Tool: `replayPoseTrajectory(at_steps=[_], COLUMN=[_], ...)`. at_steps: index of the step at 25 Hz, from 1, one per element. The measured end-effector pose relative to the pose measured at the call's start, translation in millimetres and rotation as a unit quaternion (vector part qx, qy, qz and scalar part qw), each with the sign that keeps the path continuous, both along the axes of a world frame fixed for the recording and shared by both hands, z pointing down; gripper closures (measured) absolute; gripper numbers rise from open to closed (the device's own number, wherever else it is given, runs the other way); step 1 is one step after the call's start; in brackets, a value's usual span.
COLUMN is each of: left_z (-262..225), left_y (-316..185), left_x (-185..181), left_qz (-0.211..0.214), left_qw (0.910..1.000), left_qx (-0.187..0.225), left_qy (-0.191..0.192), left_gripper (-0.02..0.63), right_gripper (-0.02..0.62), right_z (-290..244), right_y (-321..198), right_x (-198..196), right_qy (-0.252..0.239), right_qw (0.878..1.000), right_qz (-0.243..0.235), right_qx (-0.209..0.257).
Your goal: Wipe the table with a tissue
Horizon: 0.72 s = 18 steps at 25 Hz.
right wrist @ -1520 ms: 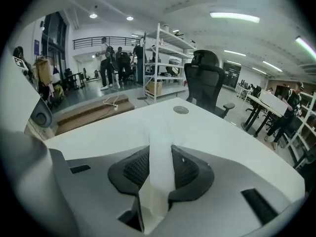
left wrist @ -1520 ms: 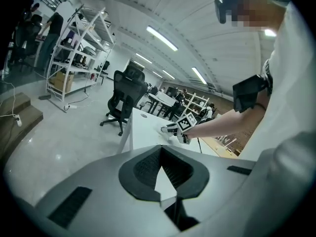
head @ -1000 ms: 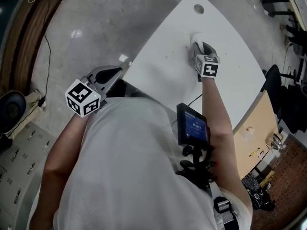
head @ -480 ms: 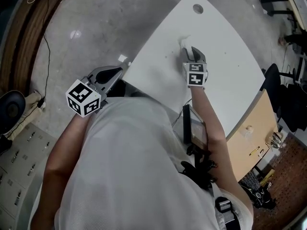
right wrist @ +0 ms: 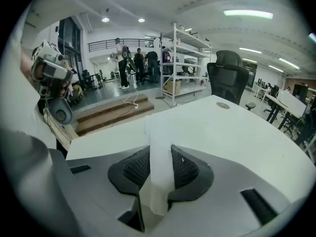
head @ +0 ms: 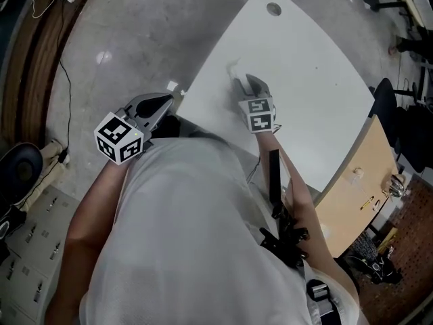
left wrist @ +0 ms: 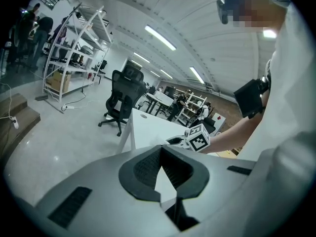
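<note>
Looking down from the head view, the right gripper [head: 241, 81] is reaching over the white bench [head: 311, 66] near its left edge, and the white tissue [head: 232, 66] is sticking out past its tips onto the bench surface. The left gripper [head: 173, 96] is hanging off the bench, just beside its near corner, over the grey floor [head: 135, 39]. A round hole [head: 273, 9] is showing at the far end of the bench.

Turning to the left gripper view, the left gripper [left wrist: 162, 158] is keeping its jaws drawn together at the tips with nothing between them. Beyond it, the bench [left wrist: 148, 130] and the right gripper's marker cube [left wrist: 198, 137] are showing, with a black office chair [left wrist: 121, 97] standing at the far side.

Moving to the right gripper view, the right gripper [right wrist: 161, 154] is clamping narrowly on the tissue [right wrist: 159, 132], which is running as a folded strip between the pads and spreading onto the bench [right wrist: 237, 127] ahead. A shelf rack [right wrist: 180, 58] and wooden steps [right wrist: 113, 112] are standing behind.
</note>
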<state>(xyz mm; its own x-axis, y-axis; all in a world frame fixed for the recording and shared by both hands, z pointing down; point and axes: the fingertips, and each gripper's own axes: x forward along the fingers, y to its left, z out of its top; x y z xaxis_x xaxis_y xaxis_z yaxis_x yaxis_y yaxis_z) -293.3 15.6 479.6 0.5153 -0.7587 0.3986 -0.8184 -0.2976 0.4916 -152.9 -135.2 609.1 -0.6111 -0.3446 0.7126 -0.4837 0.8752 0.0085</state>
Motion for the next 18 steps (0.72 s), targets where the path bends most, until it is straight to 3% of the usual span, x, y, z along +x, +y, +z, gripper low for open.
replayPoseTrajectory(at_steps=[8,14,16,18], left_z=[-2,-5,-6,-5], left_y=[-7,-12,-13,-14], left_x=[-4,-5,-7,-8], left_qz=[0.028,0.053,0.061,0.072], left_qw=[0.9996,0.9985,0.9980,0.9972], left_qx=[0.008,0.012,0.013,0.014], left_qy=[0.005,0.009,0.011,0.012], left_gripper=[0.600,0.600,0.600,0.600], right_gripper=[0.490,0.489,0.489,0.489], right_z=[5,3,-13,-27], right_y=[52,94,93,72], right_x=[-5,-4,-3,8], right_qy=[-0.031,-0.031,-0.081,-0.122], right_qw=[0.994,0.977,0.973,0.975], right_qz=[-0.027,-0.081,-0.054,0.010], right_qx=[-0.106,-0.196,-0.210,-0.183])
